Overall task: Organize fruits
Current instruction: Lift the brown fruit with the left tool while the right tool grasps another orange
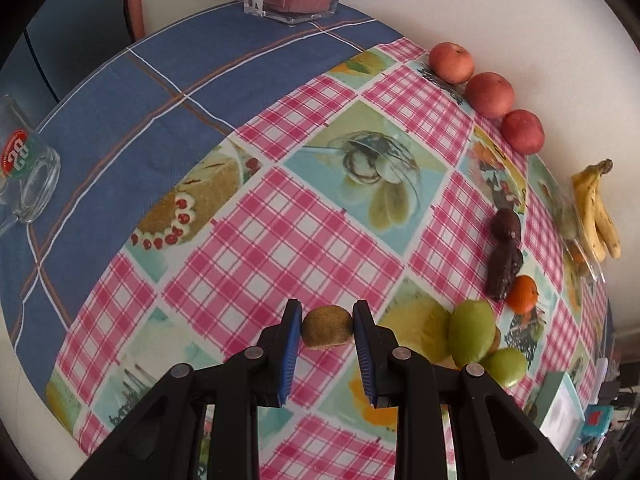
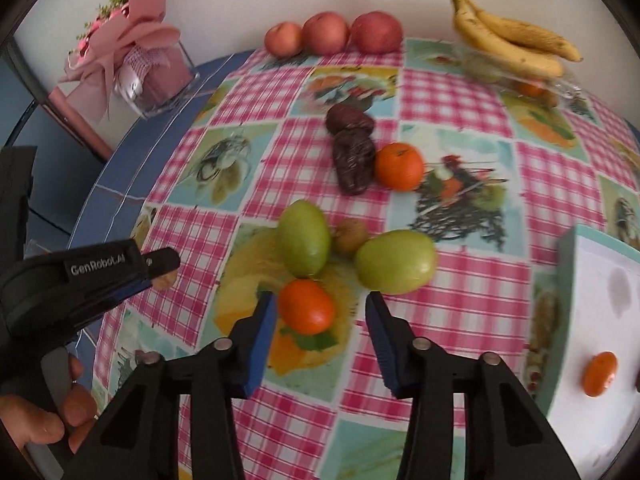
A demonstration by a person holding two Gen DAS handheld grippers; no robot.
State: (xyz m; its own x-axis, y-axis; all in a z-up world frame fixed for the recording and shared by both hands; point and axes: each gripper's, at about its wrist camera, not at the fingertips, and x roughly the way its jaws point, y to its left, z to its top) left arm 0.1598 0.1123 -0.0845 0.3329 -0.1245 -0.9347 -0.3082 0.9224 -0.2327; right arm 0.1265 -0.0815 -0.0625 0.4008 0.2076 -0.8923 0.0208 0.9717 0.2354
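Observation:
My left gripper is shut on a brown kiwi, held just above the checked tablecloth. In the right wrist view that gripper comes in from the left, held by a person's hand. My right gripper is open, with a small tangerine between its fingers, close to the left pad. Beyond it lie two green fruits, a second kiwi, two dark dates and another tangerine.
Three red apples line the wall at the back, with bananas over a clear tray to their right. A white tray at the right edge holds a tangerine. A glass box with a pink bow stands back left, and an empty jar lies far left.

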